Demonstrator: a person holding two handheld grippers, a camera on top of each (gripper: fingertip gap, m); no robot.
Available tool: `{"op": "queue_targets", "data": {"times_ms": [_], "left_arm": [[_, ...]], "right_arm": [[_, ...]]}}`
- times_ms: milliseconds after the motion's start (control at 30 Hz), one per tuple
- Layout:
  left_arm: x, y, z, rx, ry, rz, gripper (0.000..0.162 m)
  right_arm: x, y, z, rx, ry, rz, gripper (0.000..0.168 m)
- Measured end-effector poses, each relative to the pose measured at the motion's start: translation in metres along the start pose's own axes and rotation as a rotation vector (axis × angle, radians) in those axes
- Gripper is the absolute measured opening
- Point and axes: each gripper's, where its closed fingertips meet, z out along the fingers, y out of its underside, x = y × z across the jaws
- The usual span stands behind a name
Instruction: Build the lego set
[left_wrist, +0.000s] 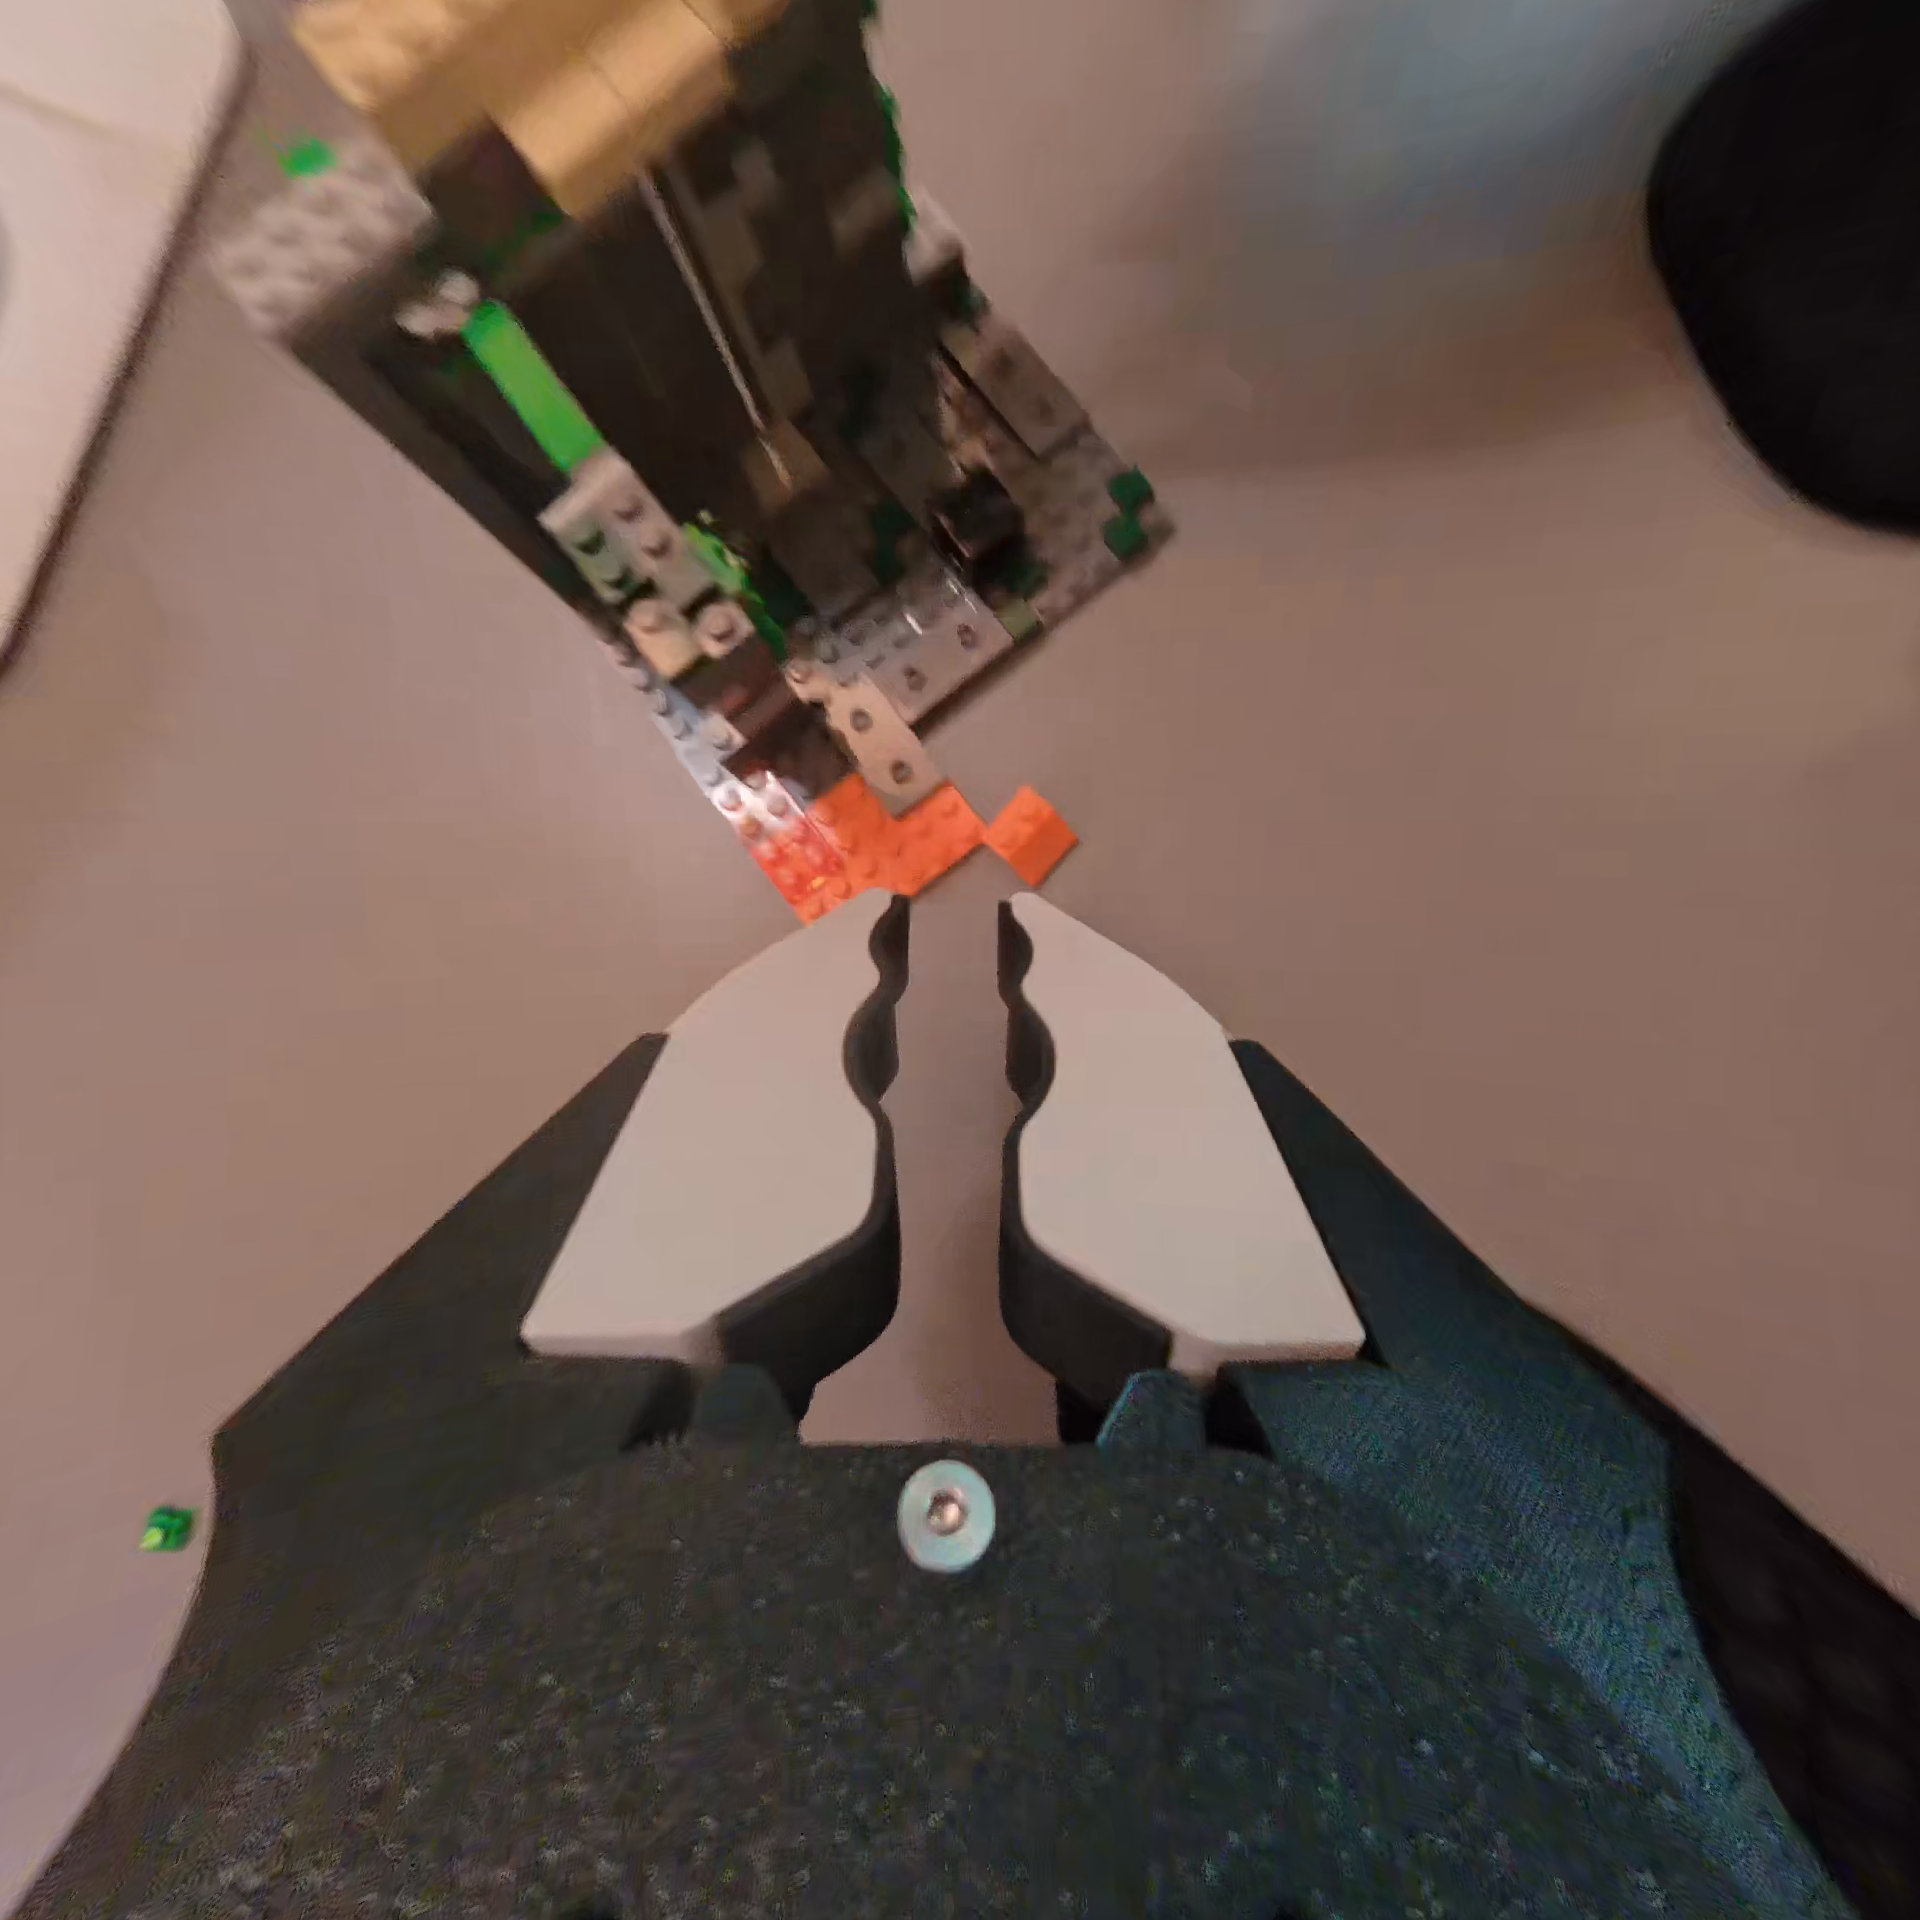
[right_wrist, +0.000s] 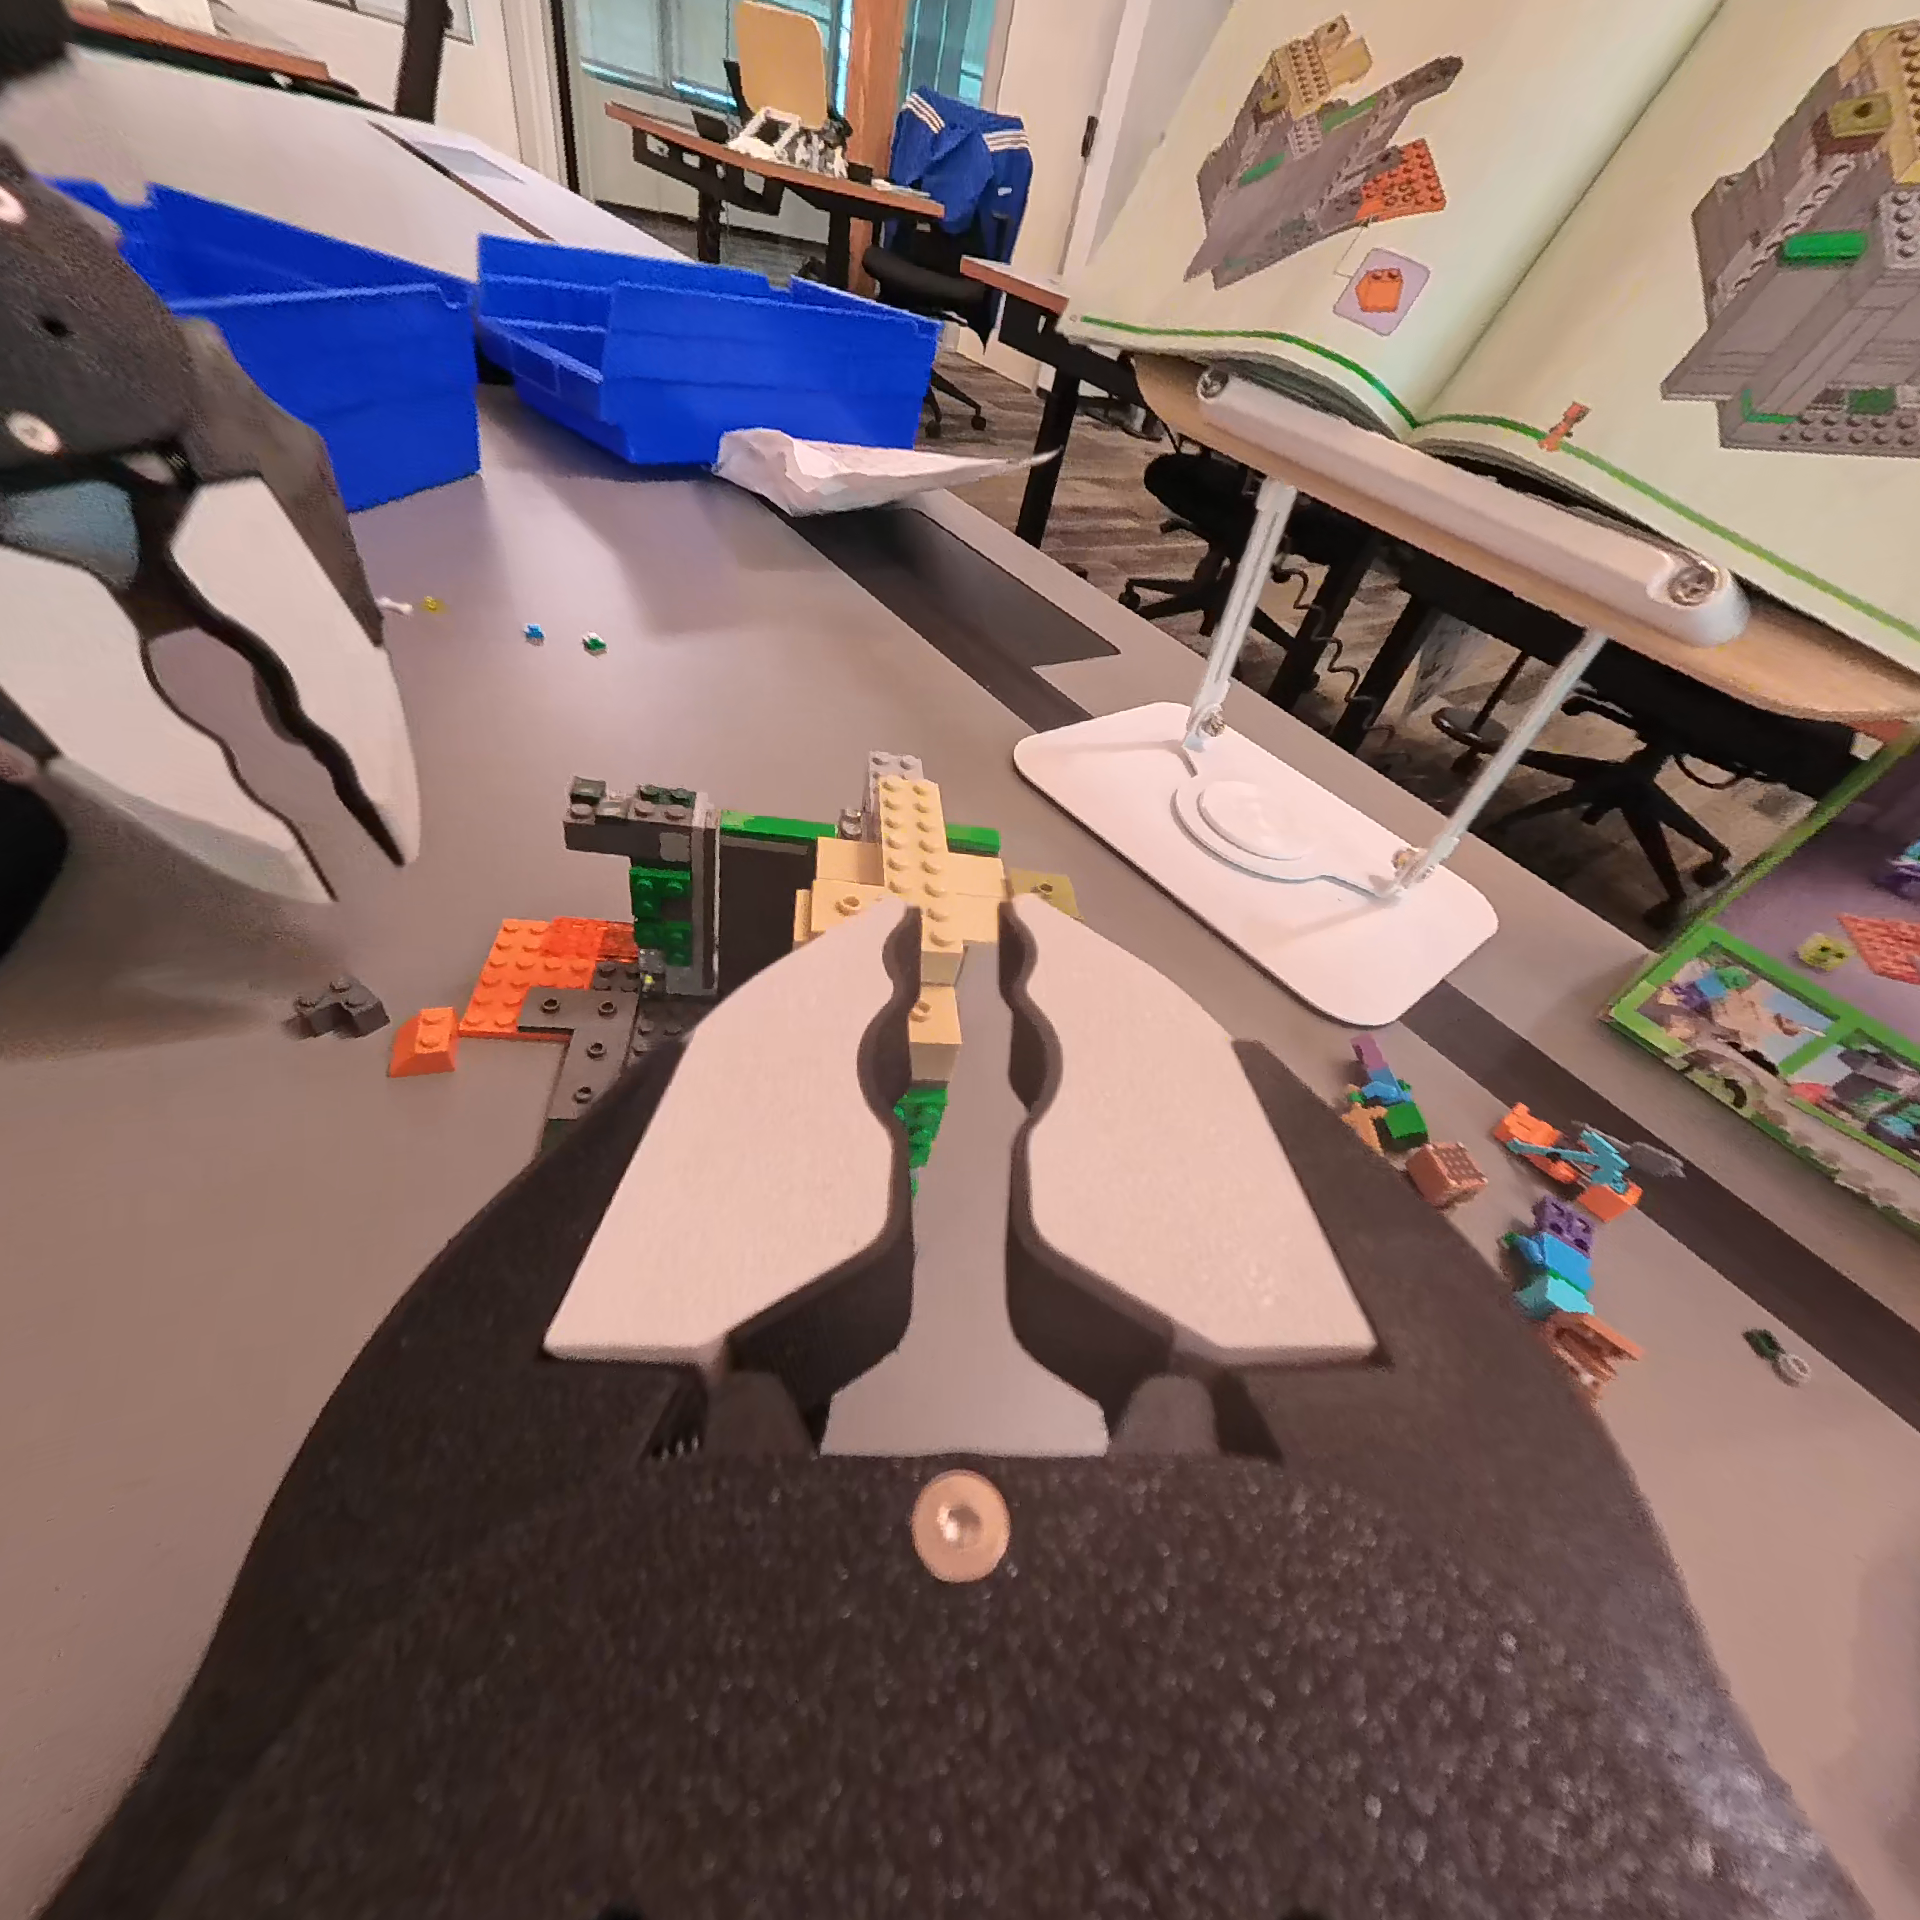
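The lego build (right_wrist: 790, 894) stands on the grey table: grey walls, green bits, a tan studded top and orange plates (right_wrist: 540, 961) at its left corner. From above it fills the left wrist view (left_wrist: 727, 468), orange plates (left_wrist: 883, 842) nearest. A loose orange slope brick (left_wrist: 1029, 836) lies beside them, and also shows in the right wrist view (right_wrist: 424, 1039). My left gripper (left_wrist: 951, 909) is open and empty, tips just short of the orange plates; it hovers upper left in the right wrist view (right_wrist: 358, 873). My right gripper (right_wrist: 958, 914) is open, the tan top showing in its gap.
A small dark grey piece (right_wrist: 338, 1006) lies left of the slope brick. An open instruction book (right_wrist: 1558, 260) rests on a white stand (right_wrist: 1247, 862) to the right. Loose coloured pieces (right_wrist: 1558, 1174) and the set's box (right_wrist: 1766, 1039) lie right. Blue bins (right_wrist: 707, 353) stand behind. A green bit (left_wrist: 166, 1529) lies apart. The grippers' ends are close to 15 cm from one another. Measured from the fingertips, the loose orange slope brick (left_wrist: 1029, 836) is 4 cm or so from the left gripper and 15 cm from the right. The right camera catches it too, in the right wrist view (right_wrist: 420, 1031).
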Motion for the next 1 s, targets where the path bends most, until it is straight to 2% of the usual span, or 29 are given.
{"op": "queue_targets", "data": {"times_ms": [100, 200, 267, 367, 467, 800, 1000], "left_arm": [[-0.009, -0.008, -0.007, 0.146, -0.076, -0.062, 0.015], [-0.016, -0.012, -0.015, 0.262, -0.151, -0.11, 0.016], [-0.02, -0.017, -0.021, 0.339, -0.187, -0.146, 0.015], [-0.03, -0.02, -0.028, 0.432, -0.266, -0.177, 0.012], [-0.035, -0.021, -0.031, 0.48, -0.304, -0.192, 0.013], [-0.026, -0.019, -0.023, 0.479, -0.303, -0.158, 0.013], [-0.03, -0.018, -0.024, 0.489, -0.303, -0.172, 0.014]], "right_arm": [[0.001, 0.007, 0.002, -0.048, 0.006, 0.0, 0.026], [-0.003, 0.026, 0.004, -0.136, -0.046, 0.028, 0.043], [-0.007, 0.038, 0.008, -0.18, -0.089, 0.054, 0.049], [-0.013, 0.052, 0.018, -0.225, -0.112, 0.034, 0.043], [-0.014, 0.061, 0.026, -0.275, -0.118, -0.088, 0.022], [0.001, 0.061, 0.047, -0.275, -0.279, -0.09, 0.022], [0.003, 0.057, 0.047, -0.259, -0.264, -0.075, 0.023]]}}
